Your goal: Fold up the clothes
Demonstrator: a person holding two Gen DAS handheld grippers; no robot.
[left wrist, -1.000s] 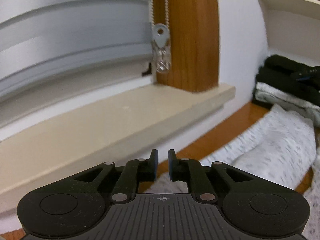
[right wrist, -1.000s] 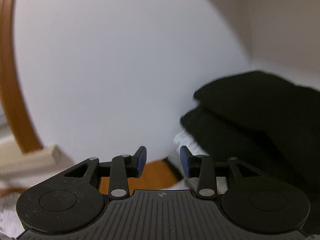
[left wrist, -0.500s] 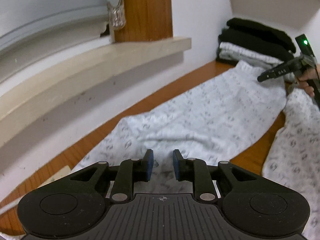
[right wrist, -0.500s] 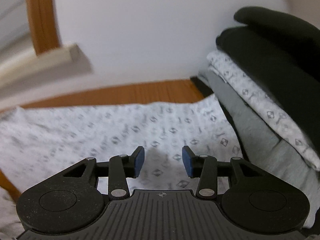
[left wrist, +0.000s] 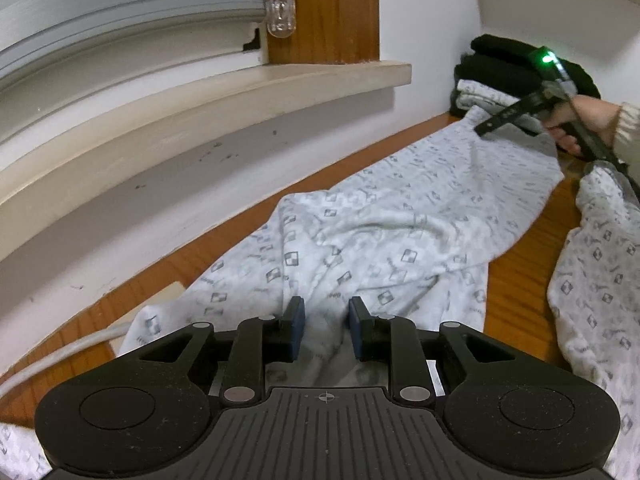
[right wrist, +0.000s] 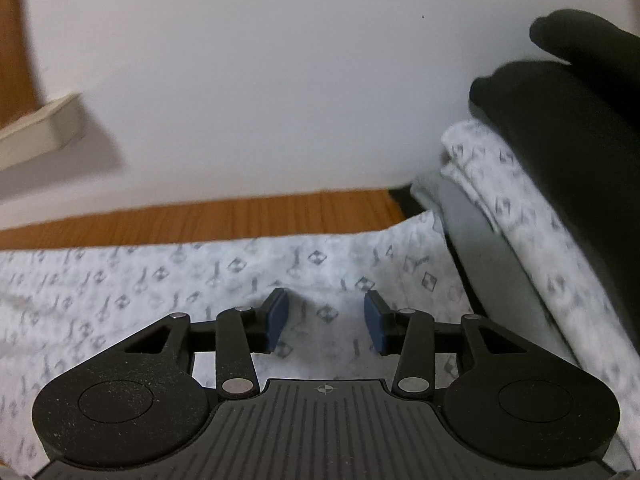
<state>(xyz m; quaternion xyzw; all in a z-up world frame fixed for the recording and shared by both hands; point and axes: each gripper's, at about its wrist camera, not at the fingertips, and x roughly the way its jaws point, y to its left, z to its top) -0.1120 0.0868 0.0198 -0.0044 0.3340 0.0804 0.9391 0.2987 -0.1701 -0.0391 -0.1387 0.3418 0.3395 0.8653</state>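
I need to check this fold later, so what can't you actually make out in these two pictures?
- Patterned garment: near end hidden under left gripper, left wrist view.
- Folded stack: cut off by right edge and motion-blurred, right wrist view.
- Right gripper: seen side-on in left view, fingertip contact with cloth unclear.

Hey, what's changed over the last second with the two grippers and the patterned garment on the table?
Both grippers tipped down from the window and wall onto the patterned garment. The left gripper now sits low over its near end, jaws just opened wider, nothing pinched. The right gripper dropped over the far end beside the folded stack, open, holding nothing. The garment lies spread on the wooden table, and the stack stays put.
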